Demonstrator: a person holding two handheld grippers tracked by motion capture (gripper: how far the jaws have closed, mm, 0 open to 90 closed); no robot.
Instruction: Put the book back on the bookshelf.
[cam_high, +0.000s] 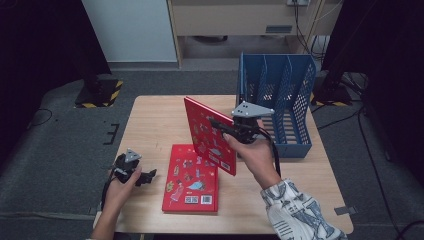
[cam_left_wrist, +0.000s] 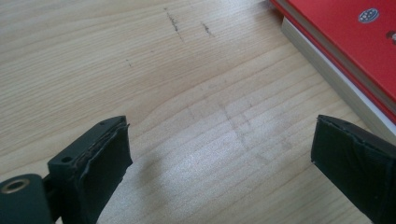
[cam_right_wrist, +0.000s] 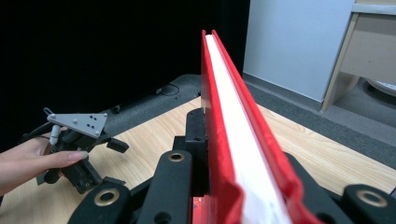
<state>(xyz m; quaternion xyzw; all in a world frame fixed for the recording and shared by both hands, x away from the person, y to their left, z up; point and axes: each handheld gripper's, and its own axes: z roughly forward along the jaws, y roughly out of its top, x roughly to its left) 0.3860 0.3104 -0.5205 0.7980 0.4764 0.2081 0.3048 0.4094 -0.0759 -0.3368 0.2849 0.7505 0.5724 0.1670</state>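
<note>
My right gripper is shut on a red picture book, which it holds upright and tilted above the middle of the table. In the right gripper view that book's red covers and white page edge run straight up between the jaws. A second red book lies flat on the wooden table near the front; its corner lies at the top right of the left gripper view. My left gripper rests low at the table's front left, open, with bare wood between its pads.
A blue perforated file rack with several slots stands at the table's back right, just behind the right hand. Dark floor, black stands and cables surround the table. A cabinet and white panel stand at the back.
</note>
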